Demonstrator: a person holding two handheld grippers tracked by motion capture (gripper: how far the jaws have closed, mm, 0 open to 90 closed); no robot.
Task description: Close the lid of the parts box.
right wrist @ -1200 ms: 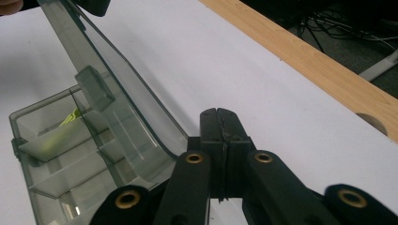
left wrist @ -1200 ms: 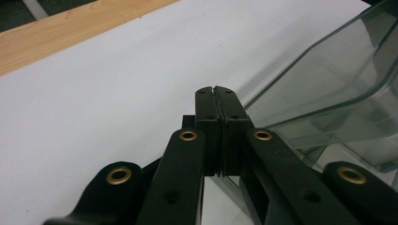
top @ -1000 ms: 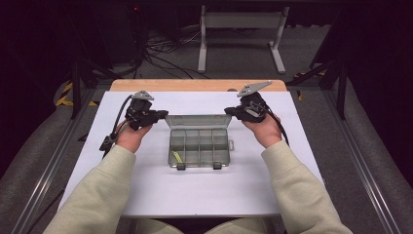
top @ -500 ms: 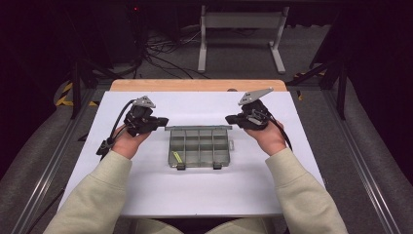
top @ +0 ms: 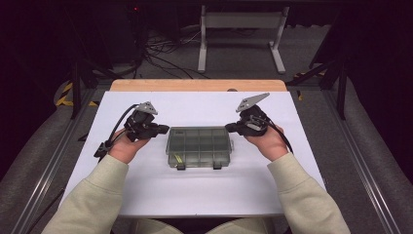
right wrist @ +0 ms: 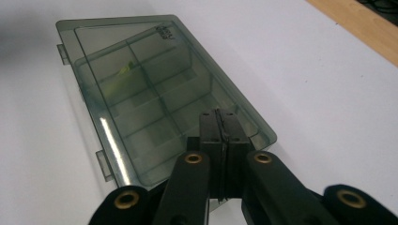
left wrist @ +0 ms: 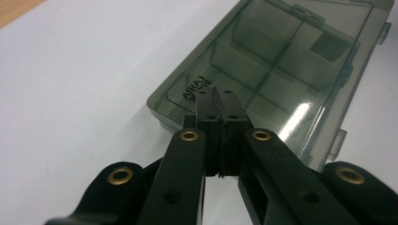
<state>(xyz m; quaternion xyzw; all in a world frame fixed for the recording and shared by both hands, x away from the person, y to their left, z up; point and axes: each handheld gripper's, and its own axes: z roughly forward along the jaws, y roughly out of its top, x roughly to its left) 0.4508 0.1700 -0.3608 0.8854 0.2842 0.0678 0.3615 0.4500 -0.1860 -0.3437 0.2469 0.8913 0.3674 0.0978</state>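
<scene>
A smoky transparent compartment box (top: 198,146) lies flat in the middle of the white table top, lid down, with two latches on its near edge. My left gripper (top: 165,129) is at the box's far left corner with its jaws shut and nothing between them. In the left gripper view its tip (left wrist: 217,93) hangs over the lid (left wrist: 281,70) by the printed corner. My right gripper (top: 229,127) is at the far right corner, also shut and empty. Its tip (right wrist: 219,117) is above the lid's edge (right wrist: 155,103). Whether either tip touches the lid I cannot tell. A small yellow-green item (right wrist: 123,70) lies in one compartment.
The white sheet (top: 146,195) covers the table, and a wooden strip (top: 195,85) shows along the far edge. Beyond it are a metal stand (top: 241,29) and cables on a dark floor. Metal rails (top: 370,195) run along both sides of the table.
The box's lid stood raised at the back a second ago and now lies flat. Both grippers have come down a little toward the far corners.
</scene>
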